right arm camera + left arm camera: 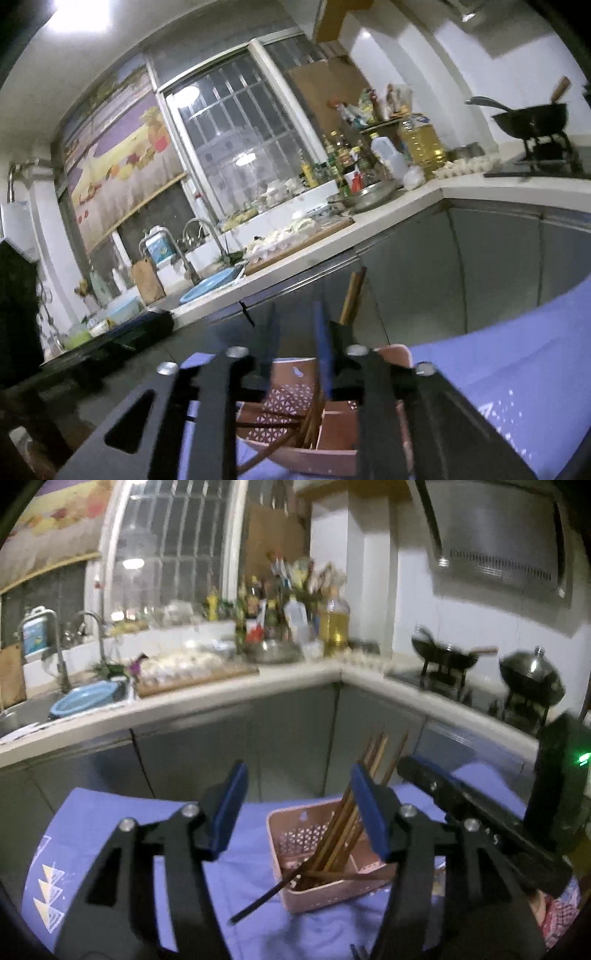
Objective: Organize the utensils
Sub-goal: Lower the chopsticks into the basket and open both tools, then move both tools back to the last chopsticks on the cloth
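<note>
A pink perforated basket (317, 834) stands on a blue cloth (103, 812). Several brown chopsticks (345, 823) lean upright in it, and one dark chopstick (258, 901) pokes out over its front left wall. My left gripper (298, 775) hovers open just before the basket, with nothing between its blue pads; the chopsticks pass behind its right finger. The right gripper (413, 771) reaches in from the right. In the right wrist view, my right gripper (295, 332) is open directly above the basket (295, 402). The chopsticks (314, 417) stand below it, untouched by the pads.
Grey cabinet doors (229, 760) rise right behind the clothed surface. The counter above carries a sink with a blue basin (79, 701), a cutting board with dough pieces (192, 672), many bottles (295, 609) and two woks on a stove (447, 657).
</note>
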`<state>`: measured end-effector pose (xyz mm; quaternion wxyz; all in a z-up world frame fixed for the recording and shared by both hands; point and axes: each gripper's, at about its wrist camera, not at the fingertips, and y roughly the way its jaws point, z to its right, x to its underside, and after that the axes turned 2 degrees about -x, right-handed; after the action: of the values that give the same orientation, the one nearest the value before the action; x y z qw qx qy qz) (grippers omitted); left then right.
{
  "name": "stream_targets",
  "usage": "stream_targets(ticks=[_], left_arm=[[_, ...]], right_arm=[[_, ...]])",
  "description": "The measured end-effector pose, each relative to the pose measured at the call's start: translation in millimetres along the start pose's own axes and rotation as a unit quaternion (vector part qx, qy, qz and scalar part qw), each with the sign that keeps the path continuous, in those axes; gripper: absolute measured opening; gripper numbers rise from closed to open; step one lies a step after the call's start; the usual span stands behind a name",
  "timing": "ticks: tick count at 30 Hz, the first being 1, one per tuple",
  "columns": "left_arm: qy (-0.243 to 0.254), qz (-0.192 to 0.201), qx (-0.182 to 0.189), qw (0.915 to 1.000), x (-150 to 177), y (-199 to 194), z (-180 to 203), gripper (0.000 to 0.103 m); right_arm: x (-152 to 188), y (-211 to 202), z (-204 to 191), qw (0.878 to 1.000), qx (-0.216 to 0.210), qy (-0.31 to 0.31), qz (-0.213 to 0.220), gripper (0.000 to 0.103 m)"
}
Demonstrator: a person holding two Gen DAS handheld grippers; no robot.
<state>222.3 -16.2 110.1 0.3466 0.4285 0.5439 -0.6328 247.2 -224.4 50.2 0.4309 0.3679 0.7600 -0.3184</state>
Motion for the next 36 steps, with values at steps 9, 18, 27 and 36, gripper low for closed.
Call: stream_targets(ticks=[9,18,27,36], left_arm=[[-0.042,0.068,-0.012,0.9967,32,-104,-37,0.063],[-0.062,-0.035,-0.044,0.9965,123,-120,-71,0.063],[-0.113,-0.063,-0.045,0.9905,147,-122,-100,0.063],[-0.097,-0.090,0.005,0.9912,157,-112,-77,0.063]], right_arm=[[29,-72,5,0.997,0.049,0.048,0.031,0.034],[68,-26,-31,0.994,0.080,0.025,-0.069,0.034],[60,54,-128,0.991,0.034,-0.071,-0.109,0.033],[55,-42,-95,0.996,0.060,-0.050,-0.053,0.033]])
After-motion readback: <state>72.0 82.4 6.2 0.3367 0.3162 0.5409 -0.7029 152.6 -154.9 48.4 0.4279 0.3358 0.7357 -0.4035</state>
